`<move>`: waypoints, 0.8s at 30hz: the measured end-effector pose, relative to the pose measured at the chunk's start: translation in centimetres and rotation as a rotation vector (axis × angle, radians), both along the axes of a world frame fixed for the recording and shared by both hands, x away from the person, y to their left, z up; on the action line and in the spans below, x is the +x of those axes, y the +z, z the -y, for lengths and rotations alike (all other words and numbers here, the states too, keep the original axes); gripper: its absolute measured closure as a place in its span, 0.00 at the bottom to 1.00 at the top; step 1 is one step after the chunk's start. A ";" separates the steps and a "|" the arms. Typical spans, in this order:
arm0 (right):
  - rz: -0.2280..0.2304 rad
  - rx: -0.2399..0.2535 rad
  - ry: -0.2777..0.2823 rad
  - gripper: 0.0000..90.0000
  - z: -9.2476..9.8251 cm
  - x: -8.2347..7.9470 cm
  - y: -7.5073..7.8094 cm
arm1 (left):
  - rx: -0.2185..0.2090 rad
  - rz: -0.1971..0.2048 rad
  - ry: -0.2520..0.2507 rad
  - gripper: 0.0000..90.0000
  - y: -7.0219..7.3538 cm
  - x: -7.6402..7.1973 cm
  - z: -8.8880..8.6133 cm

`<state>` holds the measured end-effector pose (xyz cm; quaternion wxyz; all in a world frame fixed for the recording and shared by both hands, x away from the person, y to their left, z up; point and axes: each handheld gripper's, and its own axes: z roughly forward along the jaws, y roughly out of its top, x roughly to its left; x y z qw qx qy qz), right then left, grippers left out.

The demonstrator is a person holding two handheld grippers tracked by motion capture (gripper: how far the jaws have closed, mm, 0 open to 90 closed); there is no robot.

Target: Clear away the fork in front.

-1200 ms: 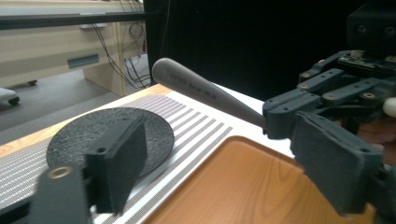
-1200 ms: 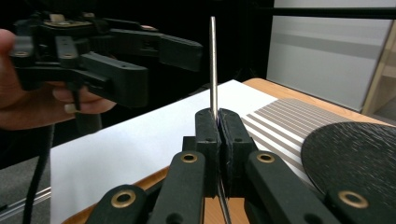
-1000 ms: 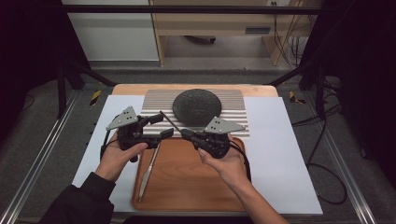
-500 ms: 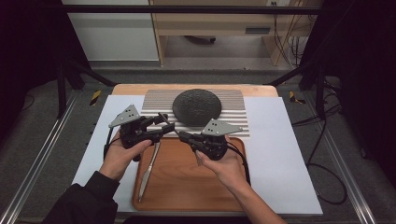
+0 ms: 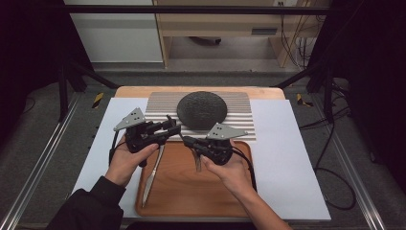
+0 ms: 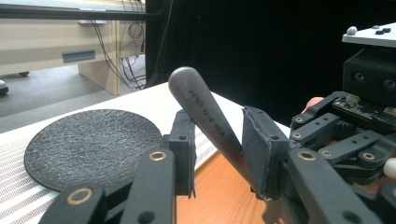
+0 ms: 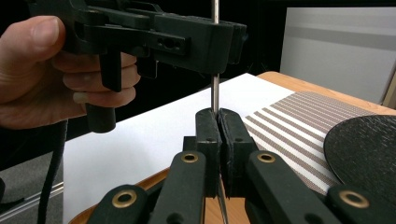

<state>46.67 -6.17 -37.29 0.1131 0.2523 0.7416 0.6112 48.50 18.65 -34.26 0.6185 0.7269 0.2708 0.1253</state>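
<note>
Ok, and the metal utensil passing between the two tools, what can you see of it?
The utensil is slim, dull grey metal, with a flat, rounded handle end bearing small stamped lettering. The right tool is shut on its shank, seen edge-on as a thin strip. The handle slants up between the jaws of the left tool, which have just been closing around it; a gap shows on one side. It hangs above the wooden tray.

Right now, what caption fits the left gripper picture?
Left gripper closing around a metal handle beside the black round mat.
</note>
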 end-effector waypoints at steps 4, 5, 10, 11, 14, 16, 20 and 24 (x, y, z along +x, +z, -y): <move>-0.003 -0.004 0.001 0.97 -0.1 0.1 -0.1 | -0.012 -0.004 -0.009 0.78 0.1 -0.1 0.2; -0.004 -0.004 0.002 0.97 -0.1 0.1 -0.1 | -0.014 -0.006 -0.013 0.79 0.1 -0.1 0.3; -0.005 -0.007 0.006 0.97 -0.2 0.1 -0.2 | -0.022 -0.010 -0.027 0.84 0.2 -0.3 0.6; -0.005 -0.009 0.006 0.97 -0.2 0.1 -0.2 | -0.022 -0.011 -0.030 0.85 0.2 -0.4 0.6; -0.006 -0.013 0.010 0.97 -0.3 0.1 -0.2 | -0.021 -0.011 -0.044 0.89 0.2 -0.5 0.9; -0.008 -0.017 0.013 0.97 -0.4 0.1 -0.3 | -0.009 -0.003 -0.049 0.91 0.3 -0.7 1.1; -0.012 -0.018 0.018 0.96 -0.5 0.1 -0.4 | -0.002 -0.001 -0.053 0.91 0.3 -0.7 1.1; -0.011 -0.028 0.020 0.95 -0.5 0.1 -0.3 | 0.005 0.007 -0.056 0.93 0.2 -0.8 1.1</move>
